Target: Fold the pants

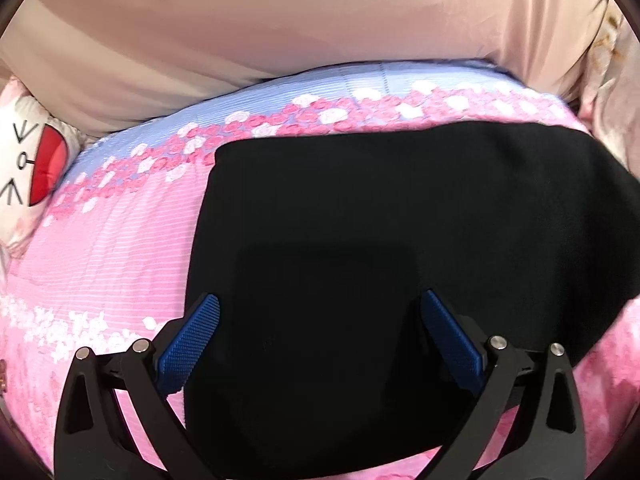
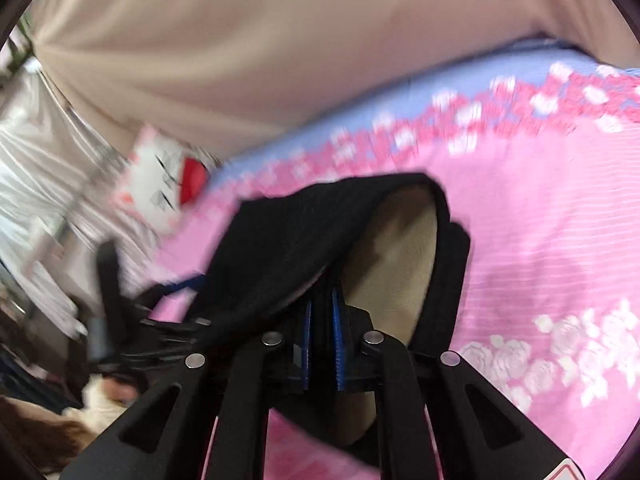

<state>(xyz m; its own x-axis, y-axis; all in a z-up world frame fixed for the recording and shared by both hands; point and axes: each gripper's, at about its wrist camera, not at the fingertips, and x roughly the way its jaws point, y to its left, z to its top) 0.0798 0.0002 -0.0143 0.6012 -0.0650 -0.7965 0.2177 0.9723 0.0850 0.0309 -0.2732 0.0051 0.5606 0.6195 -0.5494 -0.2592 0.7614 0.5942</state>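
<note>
Right gripper [image 2: 322, 312] jaws pinched on black pants [image 2: 304, 232], lifted w/ beige lining visible, over pink bedspread [image 2: 552, 240].

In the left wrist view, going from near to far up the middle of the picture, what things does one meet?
Left tongs, open → black pants lying flat → pink flowered bedcover → its blue band → beige sheet.

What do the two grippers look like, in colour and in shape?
Both grippers, left and right, have black linkage arms with long cut-out slots and round silver pivot pins. The fingers carry blue pads with a fine knurled texture. No cables or sleeves show. A red-edged white label sits near the right gripper's base.
</note>
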